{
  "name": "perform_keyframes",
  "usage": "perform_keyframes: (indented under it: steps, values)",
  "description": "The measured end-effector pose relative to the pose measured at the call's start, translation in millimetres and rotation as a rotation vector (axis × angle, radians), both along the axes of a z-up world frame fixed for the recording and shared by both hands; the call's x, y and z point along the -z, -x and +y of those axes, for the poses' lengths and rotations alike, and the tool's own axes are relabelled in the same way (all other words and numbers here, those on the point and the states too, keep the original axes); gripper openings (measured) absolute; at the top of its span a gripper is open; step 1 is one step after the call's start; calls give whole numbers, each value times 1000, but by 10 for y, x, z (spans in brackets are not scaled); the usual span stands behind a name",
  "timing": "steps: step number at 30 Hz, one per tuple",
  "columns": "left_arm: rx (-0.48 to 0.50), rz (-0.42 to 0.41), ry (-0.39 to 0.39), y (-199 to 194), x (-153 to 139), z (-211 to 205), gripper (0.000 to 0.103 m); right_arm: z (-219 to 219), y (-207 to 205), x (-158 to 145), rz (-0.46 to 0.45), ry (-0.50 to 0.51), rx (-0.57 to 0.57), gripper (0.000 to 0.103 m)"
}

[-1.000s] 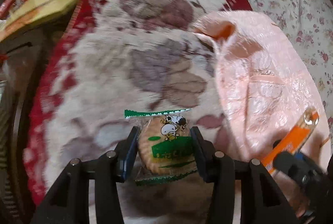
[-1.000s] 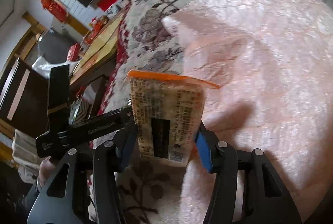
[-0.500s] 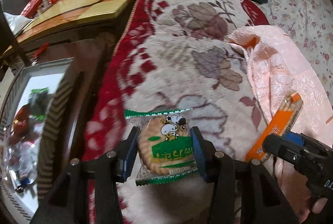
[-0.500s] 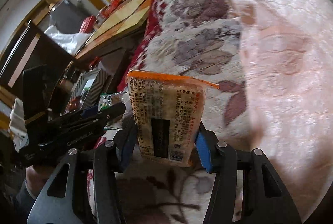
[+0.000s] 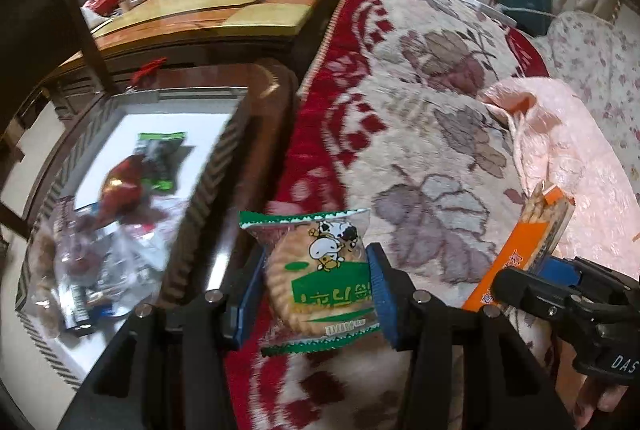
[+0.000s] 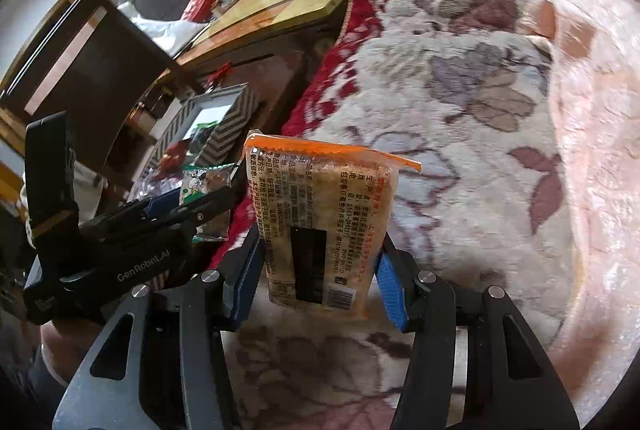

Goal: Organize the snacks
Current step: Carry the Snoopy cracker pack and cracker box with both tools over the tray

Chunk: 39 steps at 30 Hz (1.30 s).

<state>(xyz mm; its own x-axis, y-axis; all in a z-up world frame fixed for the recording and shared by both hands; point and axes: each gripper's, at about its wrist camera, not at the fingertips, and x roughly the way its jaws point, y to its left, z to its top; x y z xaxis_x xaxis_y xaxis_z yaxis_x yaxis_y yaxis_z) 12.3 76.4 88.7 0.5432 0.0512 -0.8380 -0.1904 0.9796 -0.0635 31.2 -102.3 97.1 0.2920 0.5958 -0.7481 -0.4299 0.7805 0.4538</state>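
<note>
Your left gripper (image 5: 316, 284) is clamped on a round cracker packet (image 5: 318, 280) — green-edged wrapper with a cartoon dog printed on it — and the blue pads (image 5: 378, 294) press its two sides. You hold it upright in the air above the red border of the flowered blanket (image 5: 420, 118), right at the blanket's left edge.

Your right gripper (image 6: 320, 266) grips an orange packet of biscuit sticks (image 6: 324, 218), standing on end with its printed back and barcode facing the camera. It hangs over the cream part of the blanket. In the left wrist view the same orange packet (image 5: 524, 254) shows at the lower right, poking up from the right gripper (image 5: 560, 274), near the edge of a pink quilt (image 5: 568, 150) that lies over the blanket's right side.

To the left of the blanket, lower down, sits a box with a zigzag-striped rim (image 5: 200, 198) and a white floor. Snacks already lie inside: a green packet (image 5: 158, 158), a red wrapper (image 5: 120, 186) touching it, and a blurred heap of clear wrappers (image 5: 92, 262) at the near end. From the right wrist view the box (image 6: 228, 122) appears just past the left gripper (image 6: 188, 206), which holds the cracker packet (image 6: 202, 186) between it and you.

Behind the box stands a wooden table with a yellow top (image 5: 224, 6).
</note>
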Motion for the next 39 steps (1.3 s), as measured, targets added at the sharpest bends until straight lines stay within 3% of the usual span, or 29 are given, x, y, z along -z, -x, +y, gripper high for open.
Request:
perform_keyframes:
  steps: [25, 32, 39]
  values:
    - [-300, -66, -12, 705, -277, 1500, 51, 1922, 61, -437, -72, 18, -333, 52]
    - [-378, -42, 10, 799, -157, 1869, 51, 2465, 4, -347, -58, 60, -410, 52]
    - [-396, -11, 22, 782, 3, 1955, 51, 2805, -45, -91, -20, 115, -441, 52]
